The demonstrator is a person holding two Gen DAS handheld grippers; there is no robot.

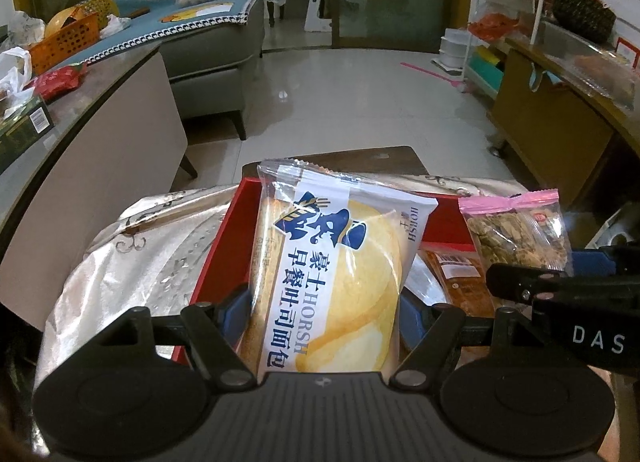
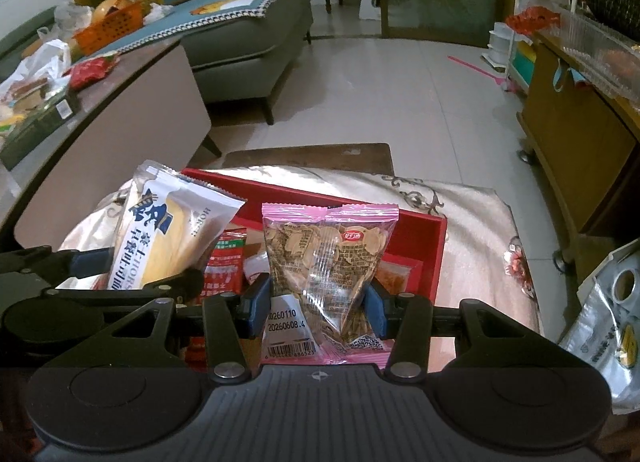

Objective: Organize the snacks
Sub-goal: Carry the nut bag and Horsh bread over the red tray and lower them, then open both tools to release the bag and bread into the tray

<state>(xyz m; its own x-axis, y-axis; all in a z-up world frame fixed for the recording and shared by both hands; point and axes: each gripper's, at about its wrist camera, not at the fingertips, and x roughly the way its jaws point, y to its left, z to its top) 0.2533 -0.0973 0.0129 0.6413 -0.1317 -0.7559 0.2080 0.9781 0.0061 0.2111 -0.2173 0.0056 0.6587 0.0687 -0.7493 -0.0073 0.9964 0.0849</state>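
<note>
Both hands are loaded over the red box (image 2: 436,246) right now. The left gripper (image 1: 324,306) has its fingers about halfway apart, clamped on the toast bread pack (image 1: 332,282), which fills the middle of the left view. The right gripper (image 2: 316,302) is pinched nearly closed around the lower half of the pink-edged seed packet (image 2: 320,262), dead centre of the right view. Already lying in the box: a red sachet (image 2: 224,262) and an orange-brown packet (image 1: 460,278) (labels too small to read). So I'd call it partway done, with these two still to go in. More snacks sit on the counter (image 2: 132,102) at the upper left, and I can't tell whether those count.
</note>
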